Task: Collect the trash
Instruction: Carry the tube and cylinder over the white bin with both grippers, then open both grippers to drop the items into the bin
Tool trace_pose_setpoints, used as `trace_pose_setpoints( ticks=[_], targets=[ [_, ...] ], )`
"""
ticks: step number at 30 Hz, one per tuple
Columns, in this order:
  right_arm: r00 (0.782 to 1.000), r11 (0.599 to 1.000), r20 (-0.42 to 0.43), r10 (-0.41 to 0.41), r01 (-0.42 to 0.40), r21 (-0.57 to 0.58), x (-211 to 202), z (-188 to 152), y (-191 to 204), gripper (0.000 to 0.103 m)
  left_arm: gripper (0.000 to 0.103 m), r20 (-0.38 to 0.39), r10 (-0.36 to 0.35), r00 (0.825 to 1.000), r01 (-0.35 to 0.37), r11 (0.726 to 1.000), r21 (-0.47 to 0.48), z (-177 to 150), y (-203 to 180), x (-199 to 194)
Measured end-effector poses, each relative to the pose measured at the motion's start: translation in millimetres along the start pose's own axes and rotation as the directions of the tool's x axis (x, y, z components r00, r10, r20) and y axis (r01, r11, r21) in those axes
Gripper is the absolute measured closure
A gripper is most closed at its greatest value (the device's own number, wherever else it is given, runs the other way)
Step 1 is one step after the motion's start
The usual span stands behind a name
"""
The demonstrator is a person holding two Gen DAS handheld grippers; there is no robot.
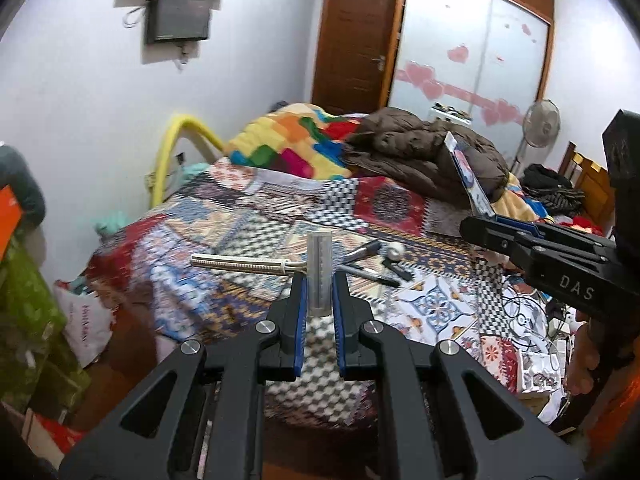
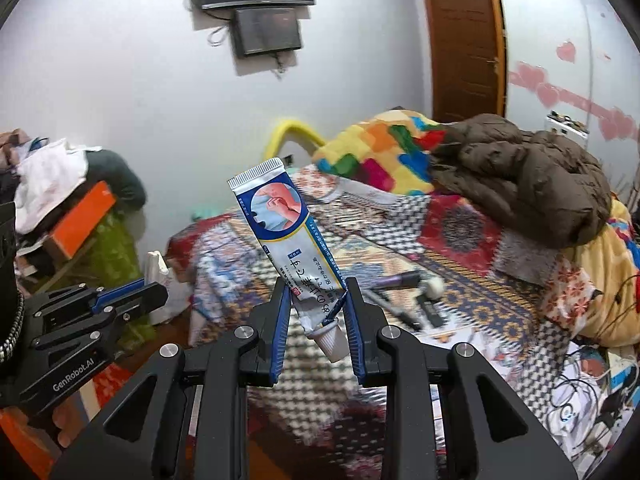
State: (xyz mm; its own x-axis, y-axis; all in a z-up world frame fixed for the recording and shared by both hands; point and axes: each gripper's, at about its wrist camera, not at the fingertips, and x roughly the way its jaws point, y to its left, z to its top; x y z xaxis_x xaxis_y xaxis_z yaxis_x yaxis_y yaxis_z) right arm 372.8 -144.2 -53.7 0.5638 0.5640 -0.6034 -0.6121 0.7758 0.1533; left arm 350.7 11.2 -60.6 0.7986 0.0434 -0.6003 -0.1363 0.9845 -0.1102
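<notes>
1. Two loads, both above the bed (image 1: 224, 240): left gripper (image 1: 319, 288) pinched nearly shut on a clear razor cap (image 1: 319, 276), razor (image 1: 240, 264) jutting left; right gripper (image 2: 316, 300) part-closed on a crumpled ointment tube (image 2: 288, 232), clamped near its cap end.
2. Risk of slip: long razor handle levering sideways against a narrow pinch on smooth plastic.
3. Risk of tube sagging or twisting out: soft body, most of its length unsupported above the pads.
4. Remaining on the quilt, far of both grippers: pens (image 1: 372, 272) and a small white ball (image 1: 394, 250).
5. Clutter: brown jacket (image 2: 520, 176) far right, cables (image 1: 532, 320) near right, white bag (image 1: 86, 320) on the floor left. No bin identifiable.
</notes>
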Motion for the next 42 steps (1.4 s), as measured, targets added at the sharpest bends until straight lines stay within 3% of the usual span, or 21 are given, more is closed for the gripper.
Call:
trace_pose_setpoints(
  ticks=[12, 24, 36, 42],
  targets=[
    [0.987, 0.984, -0.06, 0.15, -0.155, -0.085, 26.3, -17.2, 102.1, 0.079, 0.092, 0.006, 0.14, 0.99, -0.138, 0.984, -0.112, -43.9, 97.1, -66.7],
    [0.946, 0.946, -0.194, 0.261, -0.291, -0.144, 76.7, -45.0, 193.9, 0.079, 0.092, -0.067, 0.246, 0.967, -0.255, 0.944, -0.212, -95.4, 186.4, -92.7],
    [0.863, 0.916, -0.42, 0.28, -0.371, -0.152, 148.0, -101.2, 254.7, 0.079, 0.092, -0.226, 0.245, 0.943, -0.308, 0.899, -0.31, -157.3, 252.4, -63.9],
    [0.797, 0.914, -0.541, 0.268, -0.388, -0.119, 186.3, -133.5, 267.0, 0.079, 0.092, -0.309, 0.211, 0.928, -0.318, 0.878, -0.358, -187.7, 272.0, -40.2]
  ],
)
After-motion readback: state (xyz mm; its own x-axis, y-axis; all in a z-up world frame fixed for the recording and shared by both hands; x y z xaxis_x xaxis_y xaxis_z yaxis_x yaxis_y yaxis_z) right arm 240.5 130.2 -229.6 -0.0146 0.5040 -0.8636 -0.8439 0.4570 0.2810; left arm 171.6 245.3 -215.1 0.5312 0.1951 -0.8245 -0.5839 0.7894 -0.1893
